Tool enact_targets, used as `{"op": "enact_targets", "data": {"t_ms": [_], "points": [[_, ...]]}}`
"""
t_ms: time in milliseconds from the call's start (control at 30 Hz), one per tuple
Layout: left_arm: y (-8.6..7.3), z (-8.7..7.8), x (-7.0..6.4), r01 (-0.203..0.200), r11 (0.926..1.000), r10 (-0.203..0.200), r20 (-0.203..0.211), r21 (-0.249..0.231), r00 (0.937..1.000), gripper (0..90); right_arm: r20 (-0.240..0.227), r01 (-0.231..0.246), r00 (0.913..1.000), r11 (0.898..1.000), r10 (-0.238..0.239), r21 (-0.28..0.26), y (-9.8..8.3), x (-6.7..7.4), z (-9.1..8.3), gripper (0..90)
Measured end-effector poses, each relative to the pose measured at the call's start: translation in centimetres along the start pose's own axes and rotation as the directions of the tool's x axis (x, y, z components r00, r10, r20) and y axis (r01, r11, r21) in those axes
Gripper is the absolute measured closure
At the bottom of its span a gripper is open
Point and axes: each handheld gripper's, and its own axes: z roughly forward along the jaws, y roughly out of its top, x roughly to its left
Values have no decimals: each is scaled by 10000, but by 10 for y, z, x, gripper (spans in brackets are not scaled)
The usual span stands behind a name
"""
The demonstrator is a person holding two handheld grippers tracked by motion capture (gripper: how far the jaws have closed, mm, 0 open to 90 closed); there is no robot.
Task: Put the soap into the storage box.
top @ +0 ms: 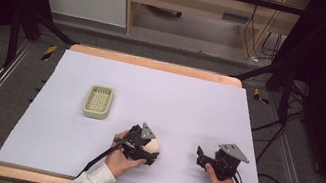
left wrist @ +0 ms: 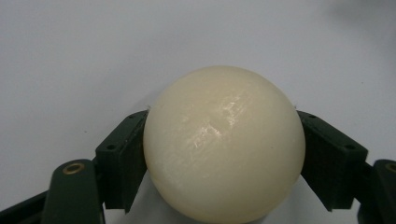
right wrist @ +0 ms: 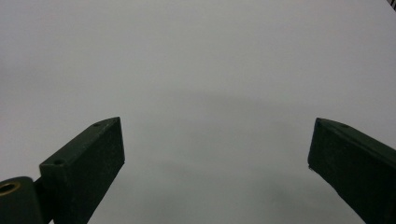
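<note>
The left gripper is clamped on a cream ball, one jaw pressing each side, at lower centre of the high view. The right gripper, lower right there, has its jaws wide apart over bare table. Left of centre sits a green slatted tray, holding nothing.

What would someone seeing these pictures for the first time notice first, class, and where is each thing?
The eye lands on the cream ball, clamped between the jaws of the left gripper near the front middle of the table. Next comes the pale green slotted tray, alone on the left part of the table, farther from the person. The right gripper is at the front right, jaws wide apart with nothing between them.
</note>
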Motion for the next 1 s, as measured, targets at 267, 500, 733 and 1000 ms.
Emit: {"op": "enact_targets", "data": {"t_ms": [267, 500, 733, 1000], "points": [[0, 0, 0, -78, 10000, 78, -36, -29, 10000, 238, 0, 1, 10000, 10000, -1, -2, 0, 0, 0, 42], [0, -1, 0, -45, 10000, 45, 12, 35, 10000, 239, -7, 6, 10000, 10000, -6, 1, 0, 0, 0, 42], [1, -4, 0, -72, 9999, 72, 35, 119, 10000, 239, -12, -15, 10000, 10000, 15, -6, 0, 0, 0, 42], [2, -12, 3, -85, 9999, 84, 48, 90, 10000, 239, -11, -21, 10000, 10000, 21, 0, 0, 0, 0, 42]]}}
